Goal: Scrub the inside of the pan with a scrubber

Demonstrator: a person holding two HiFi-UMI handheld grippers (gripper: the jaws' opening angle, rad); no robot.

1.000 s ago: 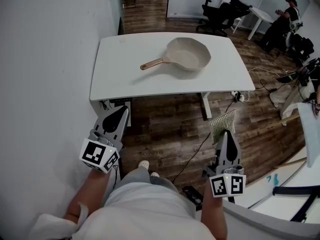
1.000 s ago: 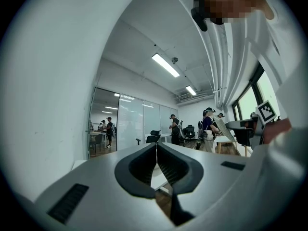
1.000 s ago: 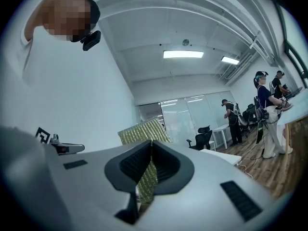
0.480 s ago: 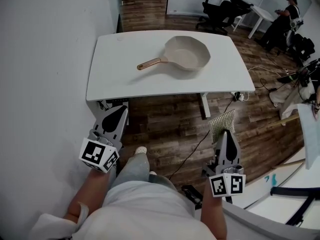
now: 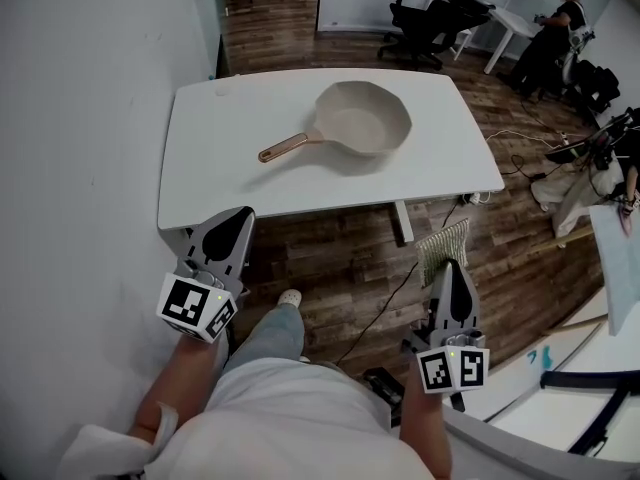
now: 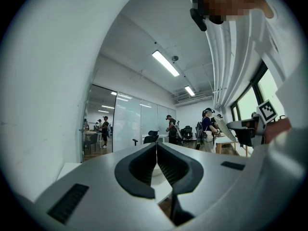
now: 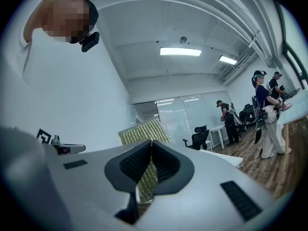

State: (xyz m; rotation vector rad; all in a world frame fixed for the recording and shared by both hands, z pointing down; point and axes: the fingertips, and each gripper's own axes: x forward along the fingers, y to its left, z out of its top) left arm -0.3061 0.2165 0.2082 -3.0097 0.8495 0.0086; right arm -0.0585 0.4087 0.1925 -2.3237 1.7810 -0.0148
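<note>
The smooth cream pan (image 5: 362, 120) sits mid-worktop (image 5: 230, 158), white margin all round, well ahead of both grippers. The right gripper (image 5: 450, 267) has its jaws clenched on a flat woven scrubber (image 5: 440, 245). The left gripper (image 5: 241, 217) has its jaws clenched on nothing.

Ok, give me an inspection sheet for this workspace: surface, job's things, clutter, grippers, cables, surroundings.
Surface: white table, bare apart from the pan.
Job's things: pan upright on the table, handle pointing left; scrubber in the right gripper.
Clutter: nothing seen.
Grippers: left gripper shut, empty; right gripper shut on the scrubber.
Cables: black cable on the floor below the table.
Surroundings: wall at left; office chairs and a person beyond the table.
</note>
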